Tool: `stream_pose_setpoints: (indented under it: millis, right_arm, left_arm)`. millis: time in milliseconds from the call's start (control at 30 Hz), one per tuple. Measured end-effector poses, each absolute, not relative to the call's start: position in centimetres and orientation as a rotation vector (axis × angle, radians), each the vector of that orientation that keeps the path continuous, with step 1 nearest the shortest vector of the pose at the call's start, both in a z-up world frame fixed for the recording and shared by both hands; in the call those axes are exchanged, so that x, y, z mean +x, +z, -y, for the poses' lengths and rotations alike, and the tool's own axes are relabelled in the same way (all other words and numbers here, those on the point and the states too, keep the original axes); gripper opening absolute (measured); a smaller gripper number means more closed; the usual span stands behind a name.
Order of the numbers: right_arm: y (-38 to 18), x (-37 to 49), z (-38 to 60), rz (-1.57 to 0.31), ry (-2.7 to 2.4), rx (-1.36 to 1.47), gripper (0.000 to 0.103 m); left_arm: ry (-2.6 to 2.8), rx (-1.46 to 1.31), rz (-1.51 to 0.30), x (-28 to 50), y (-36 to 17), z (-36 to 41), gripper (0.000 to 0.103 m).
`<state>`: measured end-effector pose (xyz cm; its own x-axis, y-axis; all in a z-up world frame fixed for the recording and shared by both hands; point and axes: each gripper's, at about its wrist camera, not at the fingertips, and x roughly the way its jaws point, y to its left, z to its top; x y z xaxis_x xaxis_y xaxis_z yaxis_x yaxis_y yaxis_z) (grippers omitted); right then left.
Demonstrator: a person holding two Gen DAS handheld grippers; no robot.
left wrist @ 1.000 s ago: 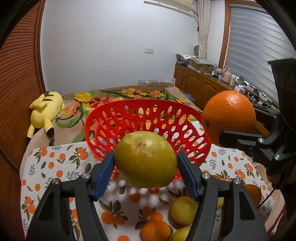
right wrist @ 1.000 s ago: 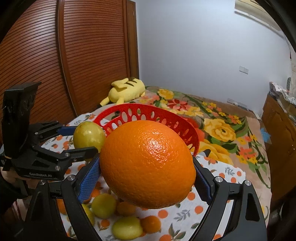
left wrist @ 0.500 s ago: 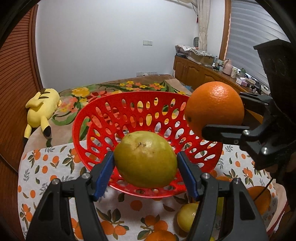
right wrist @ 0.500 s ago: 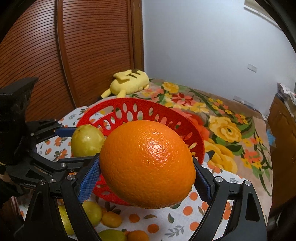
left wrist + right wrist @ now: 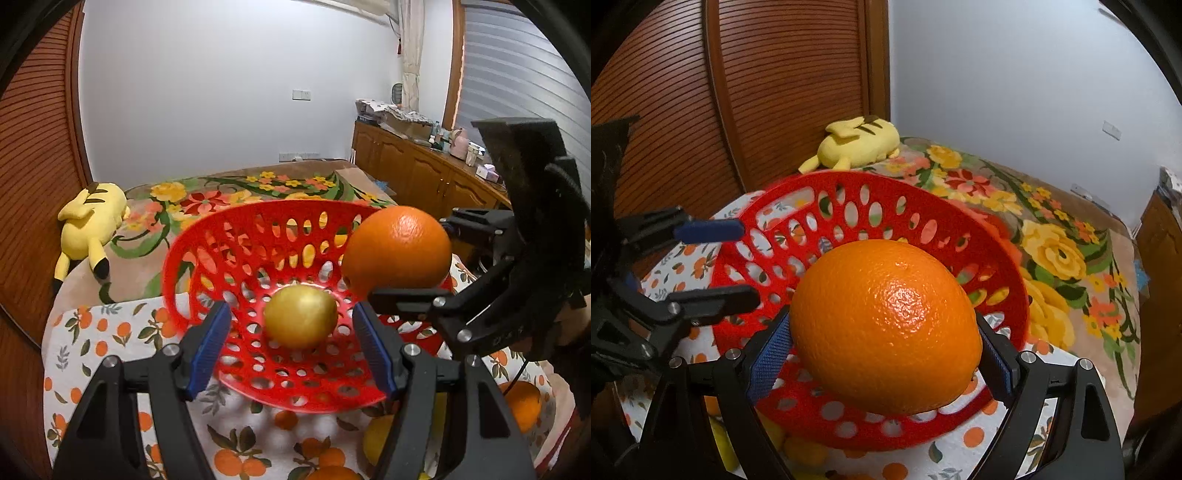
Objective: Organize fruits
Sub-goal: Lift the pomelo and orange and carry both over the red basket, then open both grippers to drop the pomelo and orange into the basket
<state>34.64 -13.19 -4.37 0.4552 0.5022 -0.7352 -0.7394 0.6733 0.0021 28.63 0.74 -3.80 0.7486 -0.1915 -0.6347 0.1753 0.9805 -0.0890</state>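
So the big orange (image 5: 886, 325) is sitting clamped between the right gripper (image 5: 884, 349) jaws, blue pads pressing on both sides, hanging just above the red basket (image 5: 221, 236) — my guess is it's being carried over the rim so it can go in with the other fruit. It's a chunky, slightly oval one with that shiny pebbled peel, so the jaws are standing pretty wide to hold it, and round glossy skin like that probably wants a gentle set-down rather than a drop.

The yellow-green lemon (image 5: 301, 317) is lying in the bottom of the basket, and the left gripper (image 5: 291, 343) is hovering over it with its jaws parted on either side, pads clear of the fruit and holding nothing. Smooth, dull skin, a bit blurry in the left wrist view. From the right wrist view the orange is hiding the lemon completely.

The basket itself is hard red plastic, bowl-shaped, punched full of oval holes, so you can see the cloth through it. It's resting on a table under a white tablecloth (image 5: 92, 332) printed with little oranges and leaves. A few more small citrus (image 5: 522, 404) are waiting loose on the cloth at the near edge — orange and yellow ones, partly hidden by the gripper bodies — so I'd say the sorting is only getting started.

Further out there's a floral bedspread (image 5: 1052, 240) and a soft yellow plush toy (image 5: 860, 142) flopped on it.
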Motion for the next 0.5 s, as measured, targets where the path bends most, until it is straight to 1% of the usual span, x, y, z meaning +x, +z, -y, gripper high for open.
stream_pose_setpoints:
  millis: [500]
  right_arm:
    - [-5.6, 34.4, 11.6, -0.849, 0.818, -0.376, 0.091]
  left_arm:
    - [-0.192, -0.058, -0.686, 27.4, -3.9, -2.3, 0.068]
